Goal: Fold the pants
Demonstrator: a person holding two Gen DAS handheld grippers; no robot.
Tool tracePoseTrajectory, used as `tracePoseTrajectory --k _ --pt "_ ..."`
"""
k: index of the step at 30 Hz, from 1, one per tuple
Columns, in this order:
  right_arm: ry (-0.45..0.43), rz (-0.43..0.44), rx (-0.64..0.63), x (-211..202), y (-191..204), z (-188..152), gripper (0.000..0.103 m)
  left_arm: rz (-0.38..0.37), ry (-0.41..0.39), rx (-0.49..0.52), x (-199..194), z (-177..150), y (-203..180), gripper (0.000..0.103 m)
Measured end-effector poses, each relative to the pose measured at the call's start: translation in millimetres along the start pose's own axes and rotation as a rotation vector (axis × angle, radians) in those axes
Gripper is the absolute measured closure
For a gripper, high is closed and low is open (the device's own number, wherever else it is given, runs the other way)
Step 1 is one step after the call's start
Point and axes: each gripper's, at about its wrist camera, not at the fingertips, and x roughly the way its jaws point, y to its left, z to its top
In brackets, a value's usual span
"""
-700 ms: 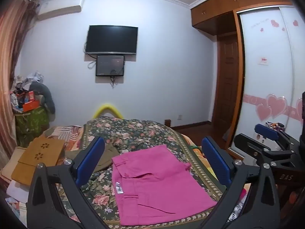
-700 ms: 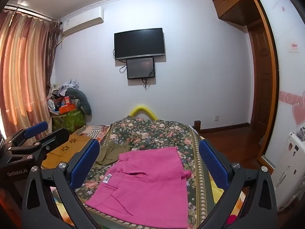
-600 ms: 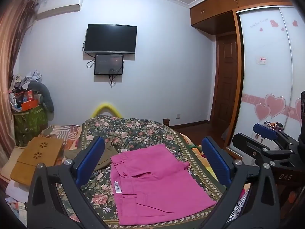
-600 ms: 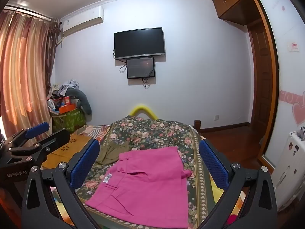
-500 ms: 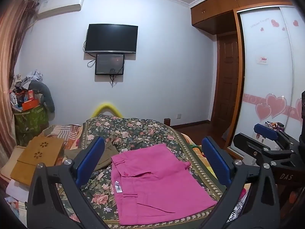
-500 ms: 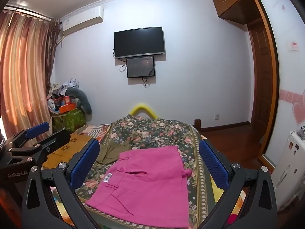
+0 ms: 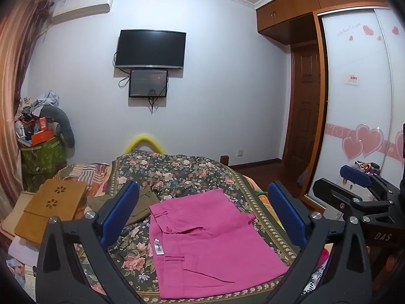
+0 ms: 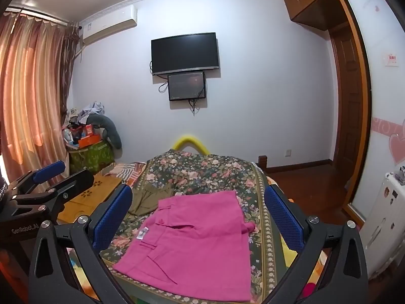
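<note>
Pink pants (image 7: 210,243) lie folded in a flat, roughly square stack on the floral bedspread (image 7: 177,172), near its front edge; they also show in the right wrist view (image 8: 195,240). A white label sticks out at their left side. My left gripper (image 7: 202,215) is open and empty, held above and in front of the pants. My right gripper (image 8: 200,217) is open and empty too, held likewise. Each gripper shows at the side of the other's view: the right one (image 7: 354,190), the left one (image 8: 50,179).
An olive garment (image 8: 149,200) lies left of the pants. Wooden boards (image 7: 53,207) lie at the bed's left. A cluttered green bin (image 7: 40,152) stands by the curtain. A white appliance (image 8: 382,223), wardrobe doors (image 7: 359,101) and a wooden door are on the right.
</note>
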Motion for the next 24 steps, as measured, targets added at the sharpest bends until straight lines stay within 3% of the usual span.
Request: tracePoseTrajectory --k 24 --pt "0.012 -0.003 0.005 3.3 -1.3 0.4 0.0 0.008 0.008 0.004 4.6 -0.2 -4.6 0.0"
